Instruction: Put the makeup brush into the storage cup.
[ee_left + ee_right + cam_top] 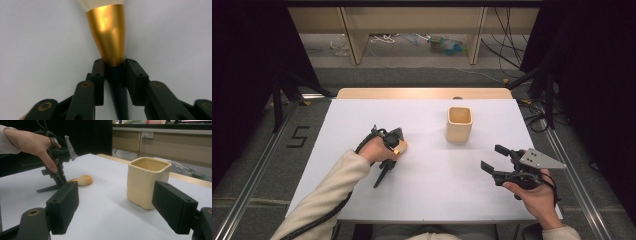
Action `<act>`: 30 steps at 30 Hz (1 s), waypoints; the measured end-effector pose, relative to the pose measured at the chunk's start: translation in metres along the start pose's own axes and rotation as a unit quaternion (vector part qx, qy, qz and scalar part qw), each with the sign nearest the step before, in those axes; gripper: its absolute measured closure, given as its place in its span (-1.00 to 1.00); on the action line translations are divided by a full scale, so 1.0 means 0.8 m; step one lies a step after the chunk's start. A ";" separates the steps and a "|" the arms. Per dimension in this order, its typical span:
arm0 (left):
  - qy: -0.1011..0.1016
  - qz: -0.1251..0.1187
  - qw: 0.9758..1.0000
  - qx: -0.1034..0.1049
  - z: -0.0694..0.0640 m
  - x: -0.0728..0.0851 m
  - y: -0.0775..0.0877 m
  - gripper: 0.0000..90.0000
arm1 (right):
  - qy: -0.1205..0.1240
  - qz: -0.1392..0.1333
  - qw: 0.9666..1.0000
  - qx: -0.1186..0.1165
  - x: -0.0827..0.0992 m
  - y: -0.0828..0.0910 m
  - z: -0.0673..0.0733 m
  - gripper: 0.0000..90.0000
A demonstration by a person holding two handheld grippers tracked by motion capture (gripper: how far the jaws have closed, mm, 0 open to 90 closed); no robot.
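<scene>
A brush with a tapered black handle (382,177), a gold collar (110,32) and a rounded cream tip (85,180) lies on the white table (427,195) left of centre. My left gripper (393,152) points down at it, and its jaws (113,66) are shut on the brush where the gold collar meets the black handle. In the right gripper view the same left gripper (62,182) stands on the brush under a hand. My right gripper (494,157) hovers open at the right, its jaws (119,205) wide apart and facing a square cream cup (459,124) (147,182).
The cup stands upright, right of centre, toward the far side. A wooden strip (422,93) borders the table's far edge. Black curtains close both sides, and wooden furniture legs (354,40) with cables stand on the floor beyond.
</scene>
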State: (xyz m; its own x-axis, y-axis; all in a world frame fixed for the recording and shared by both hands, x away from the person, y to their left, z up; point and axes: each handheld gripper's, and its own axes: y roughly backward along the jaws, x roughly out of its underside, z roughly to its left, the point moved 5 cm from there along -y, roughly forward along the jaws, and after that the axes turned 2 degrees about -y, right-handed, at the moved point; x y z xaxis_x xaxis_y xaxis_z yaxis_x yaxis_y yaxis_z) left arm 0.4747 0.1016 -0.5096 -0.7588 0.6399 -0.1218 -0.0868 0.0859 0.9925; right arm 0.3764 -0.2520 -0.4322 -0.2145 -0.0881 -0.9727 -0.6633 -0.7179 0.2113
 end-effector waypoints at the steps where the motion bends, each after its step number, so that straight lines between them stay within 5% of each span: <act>1: -0.003 -0.002 1.000 0.002 0.000 0.000 0.000 0.62 | -0.001 -0.001 1.000 -0.001 0.000 0.000 0.000 -0.50; 20: -0.011 0.001 1.000 0.011 -0.001 0.002 0.000 0.65 | -0.001 0.004 1.000 0.002 0.001 0.000 -0.001 -0.50; 25: -0.009 -0.015 1.000 0.014 0.000 0.005 0.000 0.66 | -0.001 0.003 1.000 0.001 0.001 0.000 0.000 -0.50; 27: -0.017 0.001 1.000 0.020 0.002 0.007 0.004 0.66 | -0.002 -0.001 1.000 0.001 0.001 -0.001 0.000 -0.50; 30: -0.011 -0.014 1.000 0.025 0.002 0.007 0.002 0.66 | 0.001 0.007 1.000 0.006 0.001 0.001 -0.001 -0.50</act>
State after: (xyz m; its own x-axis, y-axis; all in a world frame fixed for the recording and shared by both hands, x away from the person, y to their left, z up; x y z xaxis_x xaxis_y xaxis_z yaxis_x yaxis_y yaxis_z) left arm 0.4709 0.1066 -0.5084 -0.7423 0.6529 -0.1508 -0.0749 0.1427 0.9869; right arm 0.3767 -0.2532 -0.4330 -0.2222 -0.0985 -0.9700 -0.6694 -0.7079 0.2252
